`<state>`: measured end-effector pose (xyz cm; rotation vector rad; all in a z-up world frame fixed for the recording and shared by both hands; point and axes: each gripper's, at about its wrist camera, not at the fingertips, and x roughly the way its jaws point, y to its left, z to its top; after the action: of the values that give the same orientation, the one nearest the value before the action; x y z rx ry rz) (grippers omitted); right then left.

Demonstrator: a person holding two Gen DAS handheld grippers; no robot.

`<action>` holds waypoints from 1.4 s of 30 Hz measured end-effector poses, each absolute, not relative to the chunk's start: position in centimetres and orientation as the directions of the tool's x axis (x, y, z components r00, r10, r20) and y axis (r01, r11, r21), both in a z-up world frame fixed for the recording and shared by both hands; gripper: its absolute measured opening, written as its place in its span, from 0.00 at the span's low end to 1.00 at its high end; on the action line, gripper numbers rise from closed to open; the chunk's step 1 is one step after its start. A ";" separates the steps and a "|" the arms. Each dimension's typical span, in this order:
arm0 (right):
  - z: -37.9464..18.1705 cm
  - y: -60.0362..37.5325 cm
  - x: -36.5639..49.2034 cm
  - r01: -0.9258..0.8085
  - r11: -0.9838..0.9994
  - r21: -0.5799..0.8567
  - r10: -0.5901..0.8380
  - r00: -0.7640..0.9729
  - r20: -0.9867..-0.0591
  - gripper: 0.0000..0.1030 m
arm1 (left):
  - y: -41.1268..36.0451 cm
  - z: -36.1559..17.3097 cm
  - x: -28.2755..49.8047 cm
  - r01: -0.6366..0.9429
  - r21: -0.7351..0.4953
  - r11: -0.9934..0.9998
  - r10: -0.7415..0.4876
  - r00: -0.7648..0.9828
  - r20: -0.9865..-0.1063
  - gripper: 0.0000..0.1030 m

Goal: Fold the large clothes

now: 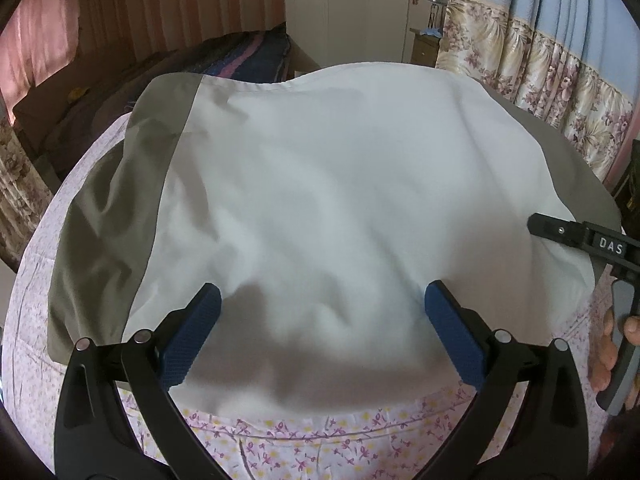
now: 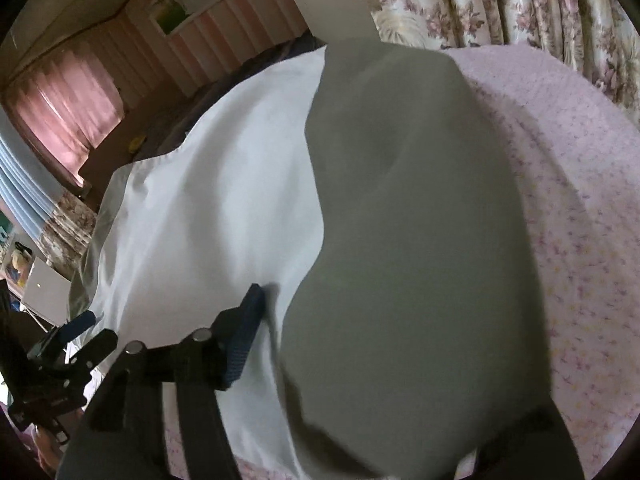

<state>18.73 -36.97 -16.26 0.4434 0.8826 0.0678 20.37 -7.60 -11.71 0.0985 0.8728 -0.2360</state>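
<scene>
A large white garment (image 1: 320, 200) with olive-grey side parts (image 1: 104, 216) lies spread on a pink floral bedsheet (image 1: 304, 444). My left gripper (image 1: 322, 304) is open just above its near white edge, holding nothing. The right gripper (image 1: 538, 226) shows at the right edge, at the garment's right side. In the right wrist view an olive-grey fold (image 2: 408, 248) is lifted close to the camera and hides the right finger; only the left blue finger (image 2: 248, 328) shows, beside the white cloth (image 2: 208, 200). The left gripper (image 2: 80, 322) shows at lower left.
The bedsheet (image 2: 580, 200) extends right of the garment. Floral curtains (image 1: 540, 76) hang at the right, a white wardrobe (image 1: 352, 8) stands at the back, and a dark bed (image 1: 224, 60) with pink curtains (image 1: 36, 36) lies to the left.
</scene>
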 end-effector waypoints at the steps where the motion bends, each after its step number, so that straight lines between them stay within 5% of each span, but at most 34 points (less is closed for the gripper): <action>1: -16.1 -36.8 18.7 0.116 0.911 0.397 0.233 0.648 -0.725 0.53 | -7.7 -11.8 20.5 0.247 -0.009 0.969 -0.164 0.617 -0.770 0.97; 4: -14.4 -36.2 18.1 0.084 0.931 0.355 0.201 0.695 -0.691 0.32 | -7.7 -11.8 20.8 0.248 -0.019 0.969 -0.170 0.608 -0.776 0.97; 7: -11.8 -34.0 17.5 0.032 0.974 0.223 0.126 0.746 -0.654 0.24 | -7.8 -11.9 21.0 0.250 -0.014 0.968 -0.167 0.603 -0.780 0.97; 18: -6.2 -27.5 18.3 -0.085 0.996 -0.039 0.043 0.792 -0.609 0.22 | -6.4 -9.7 21.5 0.281 0.004 0.960 -0.173 0.605 -0.777 0.97; 32: -4.2 -7.0 19.9 -0.488 0.777 -0.397 0.157 0.761 -0.629 0.20 | 11.4 -3.6 22.9 0.104 0.021 0.994 -0.061 0.721 -0.690 0.97; 36: -8.7 -3.0 20.9 -0.598 0.697 -0.394 0.143 0.655 -0.742 0.20 | 14.6 -4.2 22.4 0.067 0.021 0.998 -0.034 0.719 -0.694 0.97; 42: -12.2 -5.1 22.1 -0.601 0.779 -0.177 0.218 0.525 -0.823 0.23 | 16.3 -6.2 22.4 0.072 0.006 0.997 -0.045 0.682 -0.730 0.97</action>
<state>22.09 -5.10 -12.22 -0.4788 0.8925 0.5130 22.36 16.31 -6.19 0.0353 0.8180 -0.0653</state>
